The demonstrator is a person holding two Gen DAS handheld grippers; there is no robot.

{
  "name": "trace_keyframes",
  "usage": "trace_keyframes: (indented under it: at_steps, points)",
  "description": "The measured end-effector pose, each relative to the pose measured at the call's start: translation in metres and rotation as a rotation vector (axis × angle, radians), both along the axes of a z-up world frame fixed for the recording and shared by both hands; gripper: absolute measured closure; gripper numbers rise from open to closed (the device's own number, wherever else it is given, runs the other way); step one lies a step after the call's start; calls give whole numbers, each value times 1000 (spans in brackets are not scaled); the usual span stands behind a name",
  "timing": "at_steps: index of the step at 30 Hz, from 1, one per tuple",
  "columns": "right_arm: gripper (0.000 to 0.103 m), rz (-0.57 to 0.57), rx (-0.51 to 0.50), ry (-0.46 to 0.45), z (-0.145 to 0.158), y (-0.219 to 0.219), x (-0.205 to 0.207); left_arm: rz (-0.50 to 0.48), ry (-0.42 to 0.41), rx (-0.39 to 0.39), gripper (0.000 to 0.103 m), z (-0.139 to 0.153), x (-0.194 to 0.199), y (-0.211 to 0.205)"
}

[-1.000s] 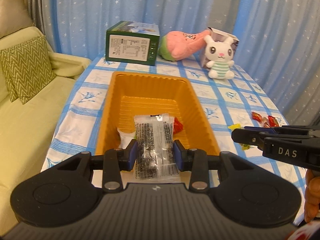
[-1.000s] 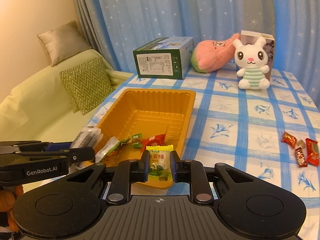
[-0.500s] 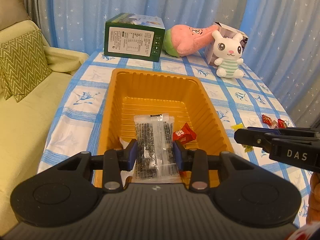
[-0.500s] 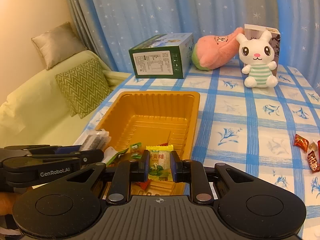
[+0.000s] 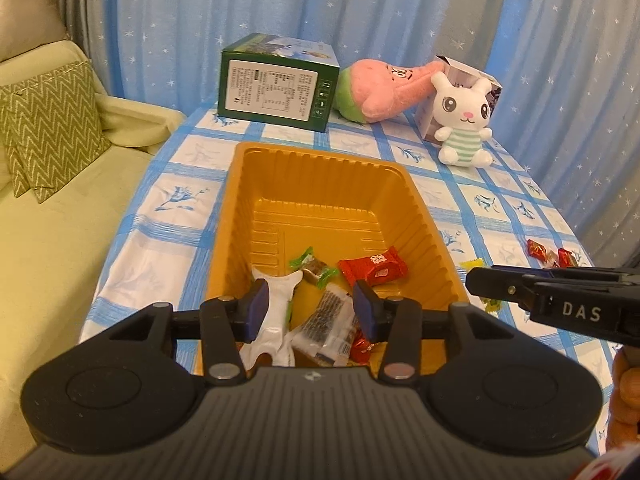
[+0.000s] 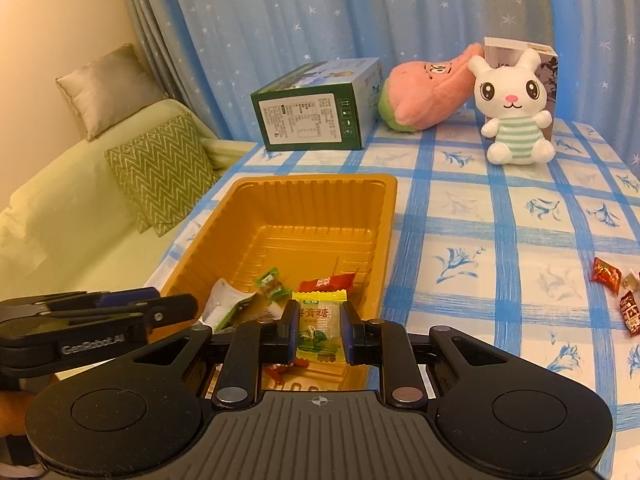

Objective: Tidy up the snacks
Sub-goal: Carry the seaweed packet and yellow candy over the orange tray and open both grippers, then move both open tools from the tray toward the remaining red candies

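Left gripper [image 5: 308, 310] is hanging over the near end of the orange tray [image 5: 236, 216], jaws just opening, pads standing clear of the clear seaweed packet [image 5: 328, 328] lying in the tray below and between them. Right gripper [image 6: 320, 332] is pinching a yellow candy [image 6: 320, 320] tight, holding it above the tray's near right corner. Loose candies [image 6: 616, 296] are lying on the checked tablecloth [image 6: 460, 240], well off to its right
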State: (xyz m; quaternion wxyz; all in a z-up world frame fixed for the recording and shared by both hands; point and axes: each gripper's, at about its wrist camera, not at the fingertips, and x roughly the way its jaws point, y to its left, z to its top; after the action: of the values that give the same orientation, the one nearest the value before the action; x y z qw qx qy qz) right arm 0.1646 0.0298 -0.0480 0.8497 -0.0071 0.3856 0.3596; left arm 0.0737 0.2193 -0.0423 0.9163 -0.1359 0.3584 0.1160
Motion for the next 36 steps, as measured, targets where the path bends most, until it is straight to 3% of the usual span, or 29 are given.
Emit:
trace_keyframes:
  at_steps: [9, 10, 11, 12, 24, 36]
  points:
    - [80, -14, 62, 44, -2, 4, 9, 20, -17, 1, 60, 11, -13, 3]
    - [75, -20, 76, 55, -2, 3, 11, 22, -15, 5, 59, 11, -15, 3]
    - [51, -30, 89, 58, -1, 1, 11, 25, -14, 9, 55, 12, -16, 2]
    - [35, -43, 99, 54, 1, -3, 11, 25, -14, 10, 55, 13, -18, 2]
    - [35, -154, 72, 62, 13, -65, -28, -14, -38, 0, 43, 27, -39, -36]
    - [35, -232, 54, -10, 39, -122, -69, -93, -47, 21, 32, 43, -55, -93]
